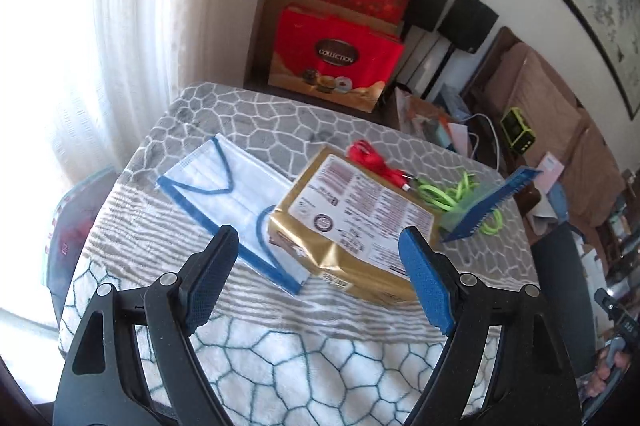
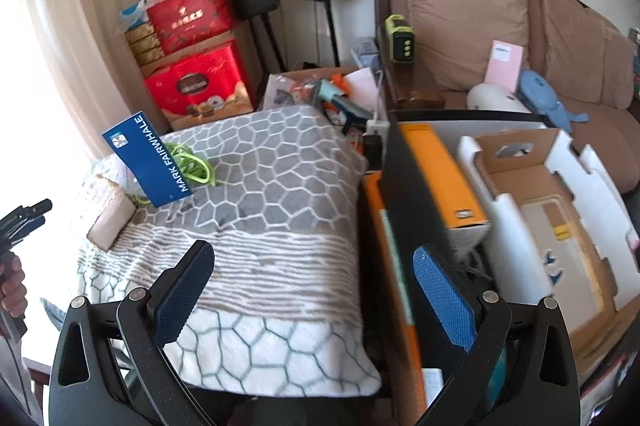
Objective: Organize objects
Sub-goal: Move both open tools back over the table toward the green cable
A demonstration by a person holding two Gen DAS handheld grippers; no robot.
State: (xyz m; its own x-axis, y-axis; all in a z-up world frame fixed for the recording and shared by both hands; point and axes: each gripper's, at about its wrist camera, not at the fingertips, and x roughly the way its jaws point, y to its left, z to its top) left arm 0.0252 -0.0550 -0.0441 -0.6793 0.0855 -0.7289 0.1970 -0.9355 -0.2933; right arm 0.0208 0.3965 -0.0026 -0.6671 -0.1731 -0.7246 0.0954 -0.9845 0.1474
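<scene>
Evidently nothing is sorted yet: mask packet (image 1: 224, 194), gold box (image 1: 352, 222), red cable (image 1: 372, 162), green cable (image 1: 452, 192) and blue card (image 1: 488, 204) lie scattered on the blanket-covered bench (image 1: 280, 354), both grippers' (left gripper (image 1: 320, 282), right gripper (image 2: 316, 296)) jaws apart, empty.

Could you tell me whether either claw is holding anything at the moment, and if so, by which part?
Nothing is held. The left claw stands open above the gold box, and the right claw is open over the blanket.

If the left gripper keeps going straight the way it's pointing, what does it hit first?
Most likely the gold box. It lies on the blanket straight ahead of the left gripper, whose jaws stand open with nothing between them. The mask pack sits off toward one finger. Depth is hard to judge.
</scene>
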